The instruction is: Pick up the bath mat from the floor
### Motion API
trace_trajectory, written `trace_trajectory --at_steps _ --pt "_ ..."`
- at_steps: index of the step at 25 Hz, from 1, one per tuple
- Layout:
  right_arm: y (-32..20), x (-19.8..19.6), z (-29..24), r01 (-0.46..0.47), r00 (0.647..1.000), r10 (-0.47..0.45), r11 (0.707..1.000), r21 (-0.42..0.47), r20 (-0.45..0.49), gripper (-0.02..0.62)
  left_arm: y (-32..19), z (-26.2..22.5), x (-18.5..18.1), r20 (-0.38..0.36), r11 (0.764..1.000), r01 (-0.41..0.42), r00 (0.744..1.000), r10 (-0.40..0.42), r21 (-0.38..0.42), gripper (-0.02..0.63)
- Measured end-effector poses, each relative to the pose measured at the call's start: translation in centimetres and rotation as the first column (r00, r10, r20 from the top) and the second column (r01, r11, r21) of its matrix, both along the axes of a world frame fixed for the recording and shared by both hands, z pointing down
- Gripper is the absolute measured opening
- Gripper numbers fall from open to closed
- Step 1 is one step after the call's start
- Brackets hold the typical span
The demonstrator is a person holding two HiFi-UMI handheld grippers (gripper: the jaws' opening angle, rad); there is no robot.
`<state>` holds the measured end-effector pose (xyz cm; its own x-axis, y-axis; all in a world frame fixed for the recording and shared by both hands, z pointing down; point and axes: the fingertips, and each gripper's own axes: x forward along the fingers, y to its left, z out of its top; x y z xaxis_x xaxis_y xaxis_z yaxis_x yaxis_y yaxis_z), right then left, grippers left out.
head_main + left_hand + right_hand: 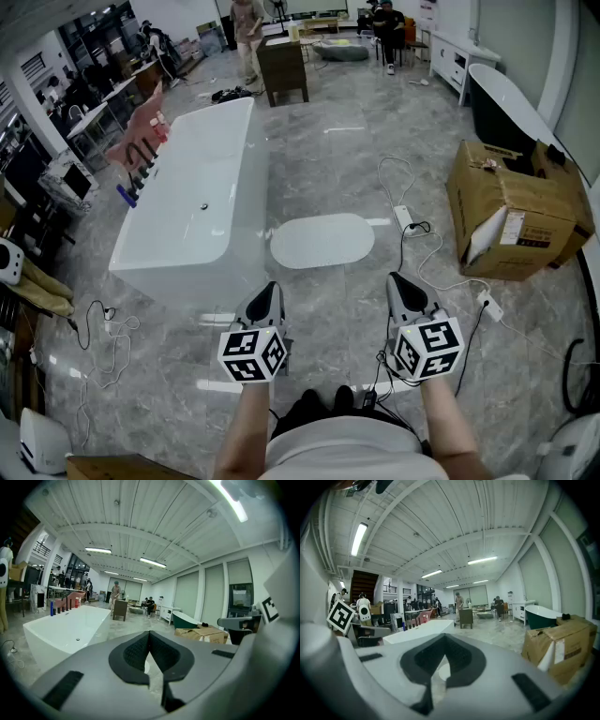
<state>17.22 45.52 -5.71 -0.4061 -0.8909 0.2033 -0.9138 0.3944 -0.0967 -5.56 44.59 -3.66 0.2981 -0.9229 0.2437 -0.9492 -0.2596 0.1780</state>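
While both pairs of tongs hang low in front of the person, the pale grey-white bath mat [322, 240] lies flat on the glossy grey marble-patterned floor [356, 150], ahead of them and touched by neither. It is a rounded rectangle, nearly oval, longer from side to side, with a plain smooth face and no fold or curl along its edge. Its left end sits just beside the foot of the long white freestanding bathtub [187, 197], while a white power strip [403, 217] with its cable lies near the right end. A torn brown cardboard box [516, 211] stands further off to the right. The left tongs [270, 287] point toward the mat's near edge with their dark ribbed pads pressed together at the tip and nothing between them. The right tongs [395, 279] are likewise closed and empty. In each gripper view a pale sliver of the mat shows through the narrow gap below the meeting tips, far beyond the tongs.
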Motion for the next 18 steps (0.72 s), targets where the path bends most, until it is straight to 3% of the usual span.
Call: trace_trajectory --at_steps 6,14,18 --pt "-0.1 0.5 0.1 -0.013 1.000 0.013 1.000 -0.011 0.021 0.000 0.1 -0.1 0.1 0.003 1.000 0.005 1.000 -0.005 0.000 0.002" --pt "-0.6 2.8 2.8 -0.085 0.995 0.090 0.991 -0.105 0.035 0.002 0.4 1.3 -0.6 -0.002 0.998 0.047 0.999 -0.047 -0.032 0.003" --pt "-1.1 3.2 3.5 -0.076 0.996 0.082 0.989 -0.126 0.040 0.018 0.2 1.4 -1.2 -0.013 0.998 0.060 0.998 -0.060 -0.033 0.053"
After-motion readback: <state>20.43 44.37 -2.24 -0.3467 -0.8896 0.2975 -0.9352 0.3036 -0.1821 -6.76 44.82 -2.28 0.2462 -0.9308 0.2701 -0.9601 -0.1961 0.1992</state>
